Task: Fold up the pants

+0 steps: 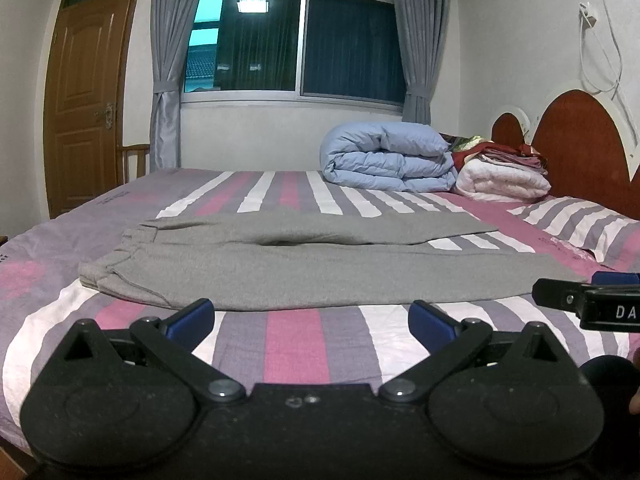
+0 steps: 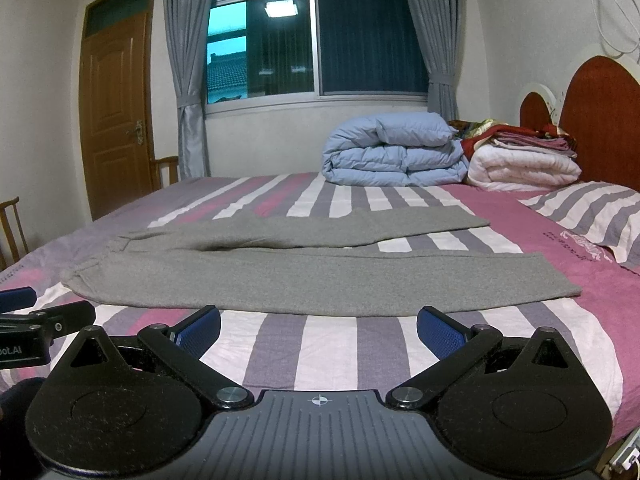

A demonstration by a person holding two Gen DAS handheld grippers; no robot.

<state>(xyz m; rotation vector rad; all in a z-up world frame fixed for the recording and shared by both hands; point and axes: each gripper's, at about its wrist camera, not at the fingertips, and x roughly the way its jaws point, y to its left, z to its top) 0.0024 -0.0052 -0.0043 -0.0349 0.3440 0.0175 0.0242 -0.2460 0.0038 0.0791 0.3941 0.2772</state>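
Grey pants (image 1: 304, 264) laid out flat across the striped bed (image 1: 296, 344), waistband to the left, two legs running right with a gap between them at the cuffs. Left hand-held gripper (image 1: 312, 320) spread wide, hovering just short of the near leg, nothing pinched. Right hand-held gripper (image 2: 319, 326) same deal, wide apart and empty. Folded blue duvet (image 2: 394, 148) near the headboard (image 2: 600, 120).
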